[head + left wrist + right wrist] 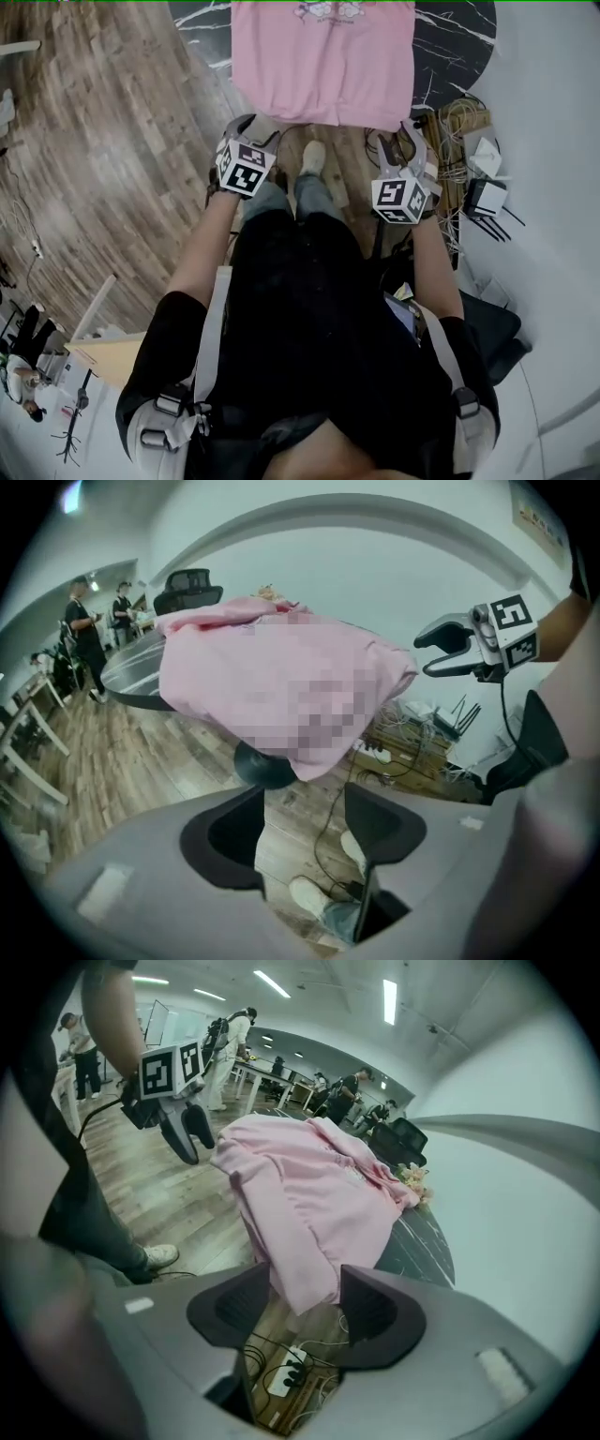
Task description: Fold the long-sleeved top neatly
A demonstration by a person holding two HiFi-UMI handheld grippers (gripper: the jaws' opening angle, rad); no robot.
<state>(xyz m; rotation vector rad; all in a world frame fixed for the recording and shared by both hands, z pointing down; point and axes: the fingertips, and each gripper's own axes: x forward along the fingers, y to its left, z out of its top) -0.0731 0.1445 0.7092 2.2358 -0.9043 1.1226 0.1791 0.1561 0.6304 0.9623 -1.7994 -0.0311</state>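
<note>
- Where we stand at the near edge of the table, our left gripper and right gripper hang just short of the hanging hem. Both have their jaws spread apart and clamp nothing.
- Between the left jaws we see only wooden floor and our shoe. In the right gripper view a drooping corner of the top sits in the gap, and the pads do not press it.
- A wide stretch of floor runs off to our left. On the right, a tangle of cables and small boxes crowds the wall.
- The long-sleeved top, pink, lies on the dark marbled table, with its hem overhanging the near rim. It looks rumpled, and a print sits at the far end.
- Farther off, people stand among desks.
</note>
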